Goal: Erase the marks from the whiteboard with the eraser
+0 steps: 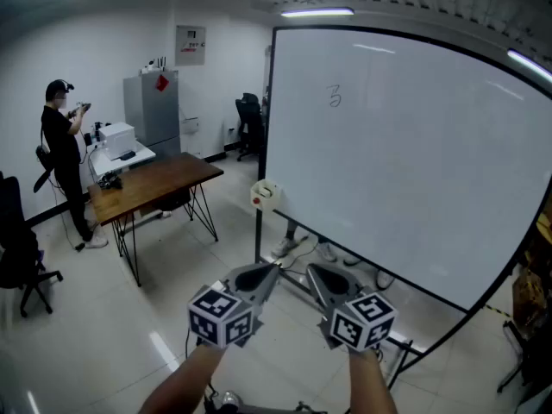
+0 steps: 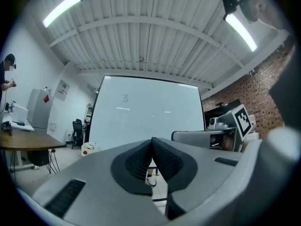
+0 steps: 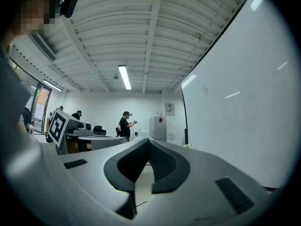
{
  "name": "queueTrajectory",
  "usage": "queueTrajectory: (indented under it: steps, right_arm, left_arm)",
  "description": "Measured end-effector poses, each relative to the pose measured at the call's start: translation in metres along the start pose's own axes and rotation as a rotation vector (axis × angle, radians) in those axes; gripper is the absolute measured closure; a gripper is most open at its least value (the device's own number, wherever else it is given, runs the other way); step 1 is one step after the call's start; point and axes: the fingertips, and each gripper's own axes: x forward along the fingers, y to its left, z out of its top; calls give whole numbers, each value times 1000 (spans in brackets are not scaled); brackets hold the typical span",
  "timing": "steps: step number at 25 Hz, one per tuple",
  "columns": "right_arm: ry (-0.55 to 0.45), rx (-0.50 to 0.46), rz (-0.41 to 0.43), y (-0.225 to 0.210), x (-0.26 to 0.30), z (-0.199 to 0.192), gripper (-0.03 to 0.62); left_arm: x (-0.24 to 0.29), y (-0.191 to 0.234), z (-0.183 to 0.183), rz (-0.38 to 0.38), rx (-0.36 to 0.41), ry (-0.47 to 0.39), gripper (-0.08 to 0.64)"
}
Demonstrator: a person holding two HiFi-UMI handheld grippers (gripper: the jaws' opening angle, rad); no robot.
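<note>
A large whiteboard [image 1: 405, 153] on a wheeled stand fills the right of the head view, with one small handwritten mark [image 1: 334, 96] near its upper left. The left gripper view shows the same whiteboard [image 2: 150, 117] and mark [image 2: 125, 98] ahead. In the right gripper view the whiteboard [image 3: 240, 112] stretches along the right, with the mark [image 3: 205, 89] faint on it. My left gripper [image 1: 269, 272] and right gripper [image 1: 315, 272] are held side by side, level, well short of the board. Both are shut, pads together, with nothing between them. No eraser is clearly identifiable.
A small white object with a red spot [image 1: 266, 195] hangs at the board's left post. A wooden table [image 1: 147, 184], grey cabinet [image 1: 153, 110] and a standing person [image 1: 60, 145] are at left. A black chair [image 1: 17, 248] sits at the far left. The stand's feet [image 1: 397, 352] reach toward me.
</note>
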Motion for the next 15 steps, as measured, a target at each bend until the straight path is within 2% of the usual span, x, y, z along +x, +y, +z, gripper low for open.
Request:
queueTrajectory:
  steps: [9,15]
  right_arm:
    - [-1,-16,-24,-42,67,2,603]
    - [16,-19,-78,-77,150,3,603]
  left_arm:
    - [47,66,2,-25,-6,-16,565]
    - [87,149,0,-55,-23,-6,565]
